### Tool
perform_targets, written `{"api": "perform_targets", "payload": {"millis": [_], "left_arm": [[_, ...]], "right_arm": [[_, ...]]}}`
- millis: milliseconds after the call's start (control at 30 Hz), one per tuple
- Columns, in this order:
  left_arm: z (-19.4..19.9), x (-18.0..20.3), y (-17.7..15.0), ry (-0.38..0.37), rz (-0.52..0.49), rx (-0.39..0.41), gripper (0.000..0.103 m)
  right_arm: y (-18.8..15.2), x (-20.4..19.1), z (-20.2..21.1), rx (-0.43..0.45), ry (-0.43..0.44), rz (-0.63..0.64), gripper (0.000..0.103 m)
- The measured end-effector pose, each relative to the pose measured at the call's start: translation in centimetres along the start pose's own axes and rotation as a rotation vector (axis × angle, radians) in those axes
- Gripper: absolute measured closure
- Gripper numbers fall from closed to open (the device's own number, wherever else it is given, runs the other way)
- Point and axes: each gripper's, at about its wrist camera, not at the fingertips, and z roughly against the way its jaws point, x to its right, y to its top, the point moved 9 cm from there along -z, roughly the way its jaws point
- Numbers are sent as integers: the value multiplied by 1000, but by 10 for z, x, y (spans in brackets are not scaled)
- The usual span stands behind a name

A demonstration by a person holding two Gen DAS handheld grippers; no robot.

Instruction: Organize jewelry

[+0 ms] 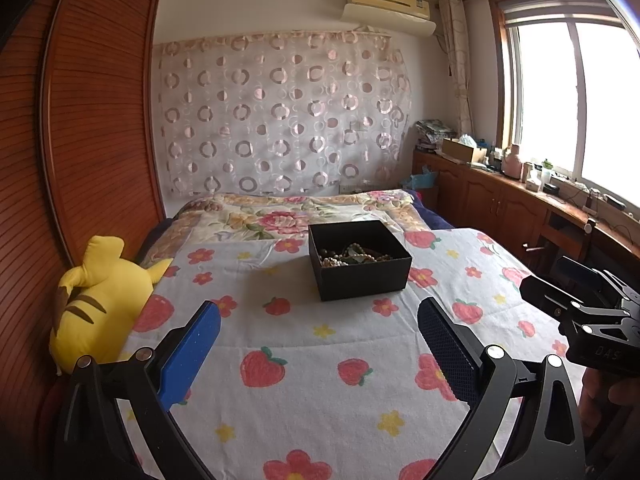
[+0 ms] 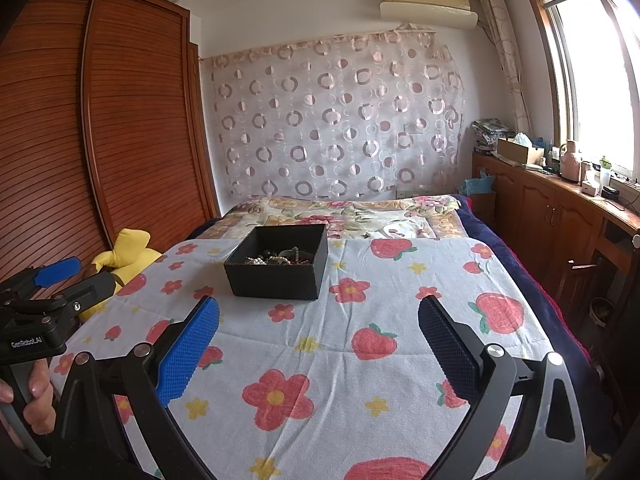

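A black box (image 1: 360, 260) is seen standing on a bed (image 1: 320, 360) that is covered by a white sheet printed with strawberries and flowers. The box is open at the top, and a tangle of jewelry (image 1: 352, 258) is held inside it: pale beads, dark beads and a greenish piece can be made out, though single items cannot be told apart. In the right wrist view the same box (image 2: 280, 268) is found left of centre, with the jewelry (image 2: 280, 258) heaped against its far wall.

The left gripper (image 1: 320, 344) is held low over the near part of the sheet, well short of the box; its jaws are spread wide and nothing is gripped between them. The right gripper (image 2: 320, 344) is held likewise, its jaws wide apart and empty. Each gripper is caught at the edge of the other's view, and fingers of a hand (image 2: 38, 396) are seen wrapped round the left handle.

A yellow plush toy (image 1: 100, 304) is propped at the left edge of the bed against a slatted wooden wardrobe (image 1: 80, 120). A floral quilt (image 1: 280, 216) is spread beyond the box. A cluttered wooden counter (image 1: 520, 196) is set beneath the window (image 1: 568, 96).
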Motion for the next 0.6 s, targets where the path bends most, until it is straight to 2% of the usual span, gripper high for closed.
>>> {"api": "perform_targets", "payload": {"millis": [600], "left_arm": [[8, 9, 10, -4, -3, 20, 8]], "right_arm": [[1, -1, 0, 5, -2, -2, 3]]}}
